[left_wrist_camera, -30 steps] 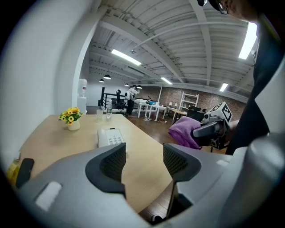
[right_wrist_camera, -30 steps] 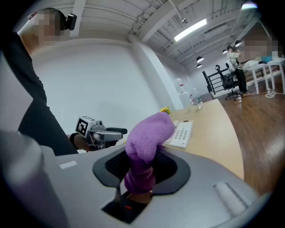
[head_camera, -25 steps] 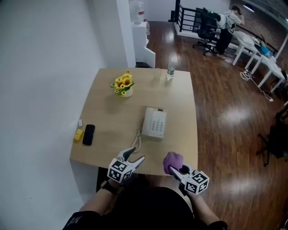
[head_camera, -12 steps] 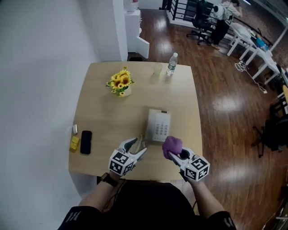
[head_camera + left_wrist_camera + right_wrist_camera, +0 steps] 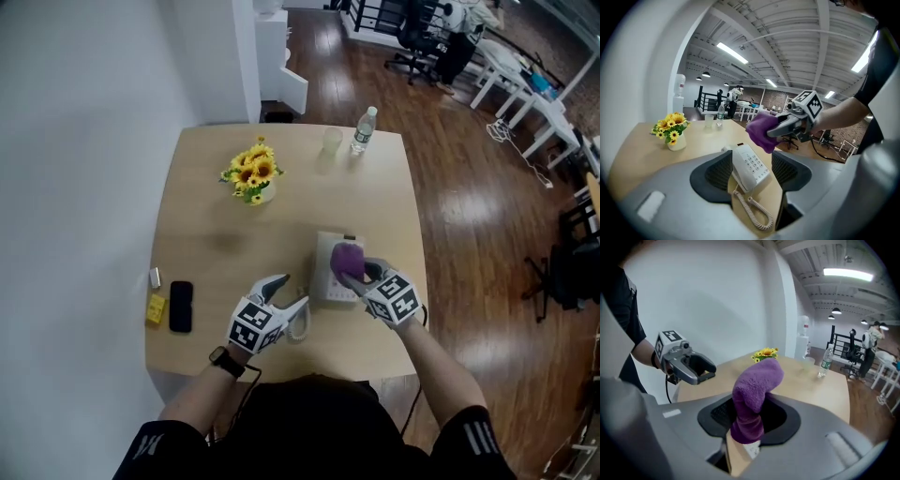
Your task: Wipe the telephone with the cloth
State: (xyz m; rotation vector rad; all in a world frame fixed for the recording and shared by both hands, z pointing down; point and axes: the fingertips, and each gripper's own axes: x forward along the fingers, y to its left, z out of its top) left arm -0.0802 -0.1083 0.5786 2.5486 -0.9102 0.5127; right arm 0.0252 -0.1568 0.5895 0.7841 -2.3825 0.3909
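A white telephone (image 5: 330, 272) lies on the wooden table (image 5: 216, 253), its coiled cord (image 5: 752, 212) trailing toward the near edge. My right gripper (image 5: 354, 272) is shut on a purple cloth (image 5: 346, 256) and holds it just above the phone's keypad. From the left gripper view the cloth (image 5: 761, 132) hangs over the phone (image 5: 749, 167). In the right gripper view the cloth (image 5: 753, 397) fills the space between the jaws. My left gripper (image 5: 289, 298) stands open with nothing in it, just left of the phone near the cord.
A pot of sunflowers (image 5: 250, 177) sits at the back left. A water bottle (image 5: 362, 130) and a clear cup (image 5: 331, 141) stand at the far edge. A black mobile phone (image 5: 180, 306) and a yellow item (image 5: 156, 308) lie by the left edge.
Both grippers have moved forward from the table's near edge. The right one has carried the purple cloth over the telephone; the left one has come up beside the phone's cord.
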